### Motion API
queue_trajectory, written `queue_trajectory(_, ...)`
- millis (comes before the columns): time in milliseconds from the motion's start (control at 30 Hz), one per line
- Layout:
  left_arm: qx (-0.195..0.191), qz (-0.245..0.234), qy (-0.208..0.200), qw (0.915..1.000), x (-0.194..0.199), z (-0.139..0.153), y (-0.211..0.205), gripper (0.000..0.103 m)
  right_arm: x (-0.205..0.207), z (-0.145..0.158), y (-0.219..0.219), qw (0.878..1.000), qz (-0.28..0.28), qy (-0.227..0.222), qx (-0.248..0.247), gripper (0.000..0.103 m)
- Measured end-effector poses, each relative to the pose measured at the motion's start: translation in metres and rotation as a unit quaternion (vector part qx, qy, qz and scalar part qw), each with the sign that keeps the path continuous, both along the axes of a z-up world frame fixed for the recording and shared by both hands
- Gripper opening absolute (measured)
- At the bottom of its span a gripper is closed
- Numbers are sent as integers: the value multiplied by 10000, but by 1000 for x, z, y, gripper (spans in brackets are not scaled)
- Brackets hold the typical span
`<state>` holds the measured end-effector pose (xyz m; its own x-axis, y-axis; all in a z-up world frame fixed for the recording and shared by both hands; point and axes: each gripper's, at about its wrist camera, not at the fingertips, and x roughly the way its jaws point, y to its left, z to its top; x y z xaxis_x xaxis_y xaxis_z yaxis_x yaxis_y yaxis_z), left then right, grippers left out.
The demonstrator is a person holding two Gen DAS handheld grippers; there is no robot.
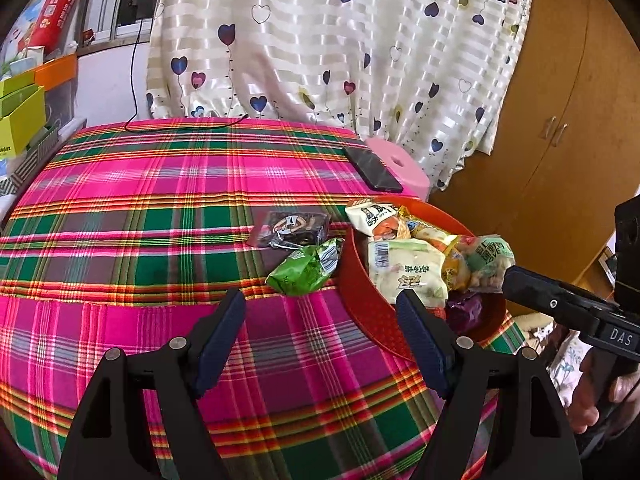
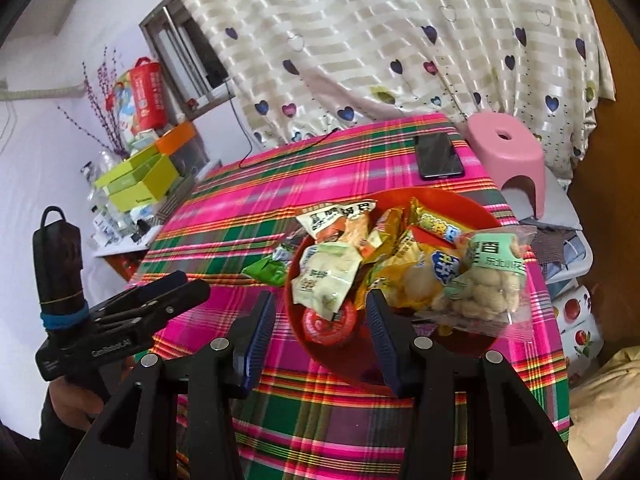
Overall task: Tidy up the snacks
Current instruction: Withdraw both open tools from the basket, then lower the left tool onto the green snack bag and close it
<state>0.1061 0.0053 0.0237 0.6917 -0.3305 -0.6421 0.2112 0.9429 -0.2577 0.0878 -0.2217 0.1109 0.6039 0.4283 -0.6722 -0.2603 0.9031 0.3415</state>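
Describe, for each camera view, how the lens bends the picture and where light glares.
Left wrist view: fisheye bulges the plaid tablecloth into a dome; dark corners; sheen on the curtain. Right wrist view: the same bending tilts the table edges; glare on the clear snack bag in the red bowl; wall washed out.

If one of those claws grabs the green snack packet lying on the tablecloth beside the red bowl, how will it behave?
The green snack packet looks puffed and crinkled, so it will probably squash and flop rather than stay stiff. Its glossy film may slip between the pads. It seems light for its size and would likely slide on the plaid tablecloth if pushed, not roll.
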Motion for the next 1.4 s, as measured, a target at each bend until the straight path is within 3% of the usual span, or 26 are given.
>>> queue_trajectory(500,224,-191,162,9994,23,-14,3,78,18,-9,23,9995,254,176,-117,46)
queue_trajectory(767,609,-624,361,9955,62,-37,-2,78,30,-13,26,9993,278,227,-139,46)
queue_trajectory(1067,780,-1166,496,9889,91,-55,-21,78,45,-17,28,9990,277,298,-194,46)
queue_trajectory(1133,782,-1212,495,9883,93,-58,-25,71,47,-18,29,9989,283,305,-203,46)
queue_trajectory(1167,810,-1242,532,9875,95,-61,-28,51,48,-18,29,9989,291,305,-216,46)
queue_trajectory(1200,833,-1236,565,9872,94,-62,-29,40,50,-18,30,9988,297,303,-234,46)
queue_trajectory(1400,596,-1017,607,9912,87,-63,-20,33,63,-13,36,9973,486,287,-474,46)
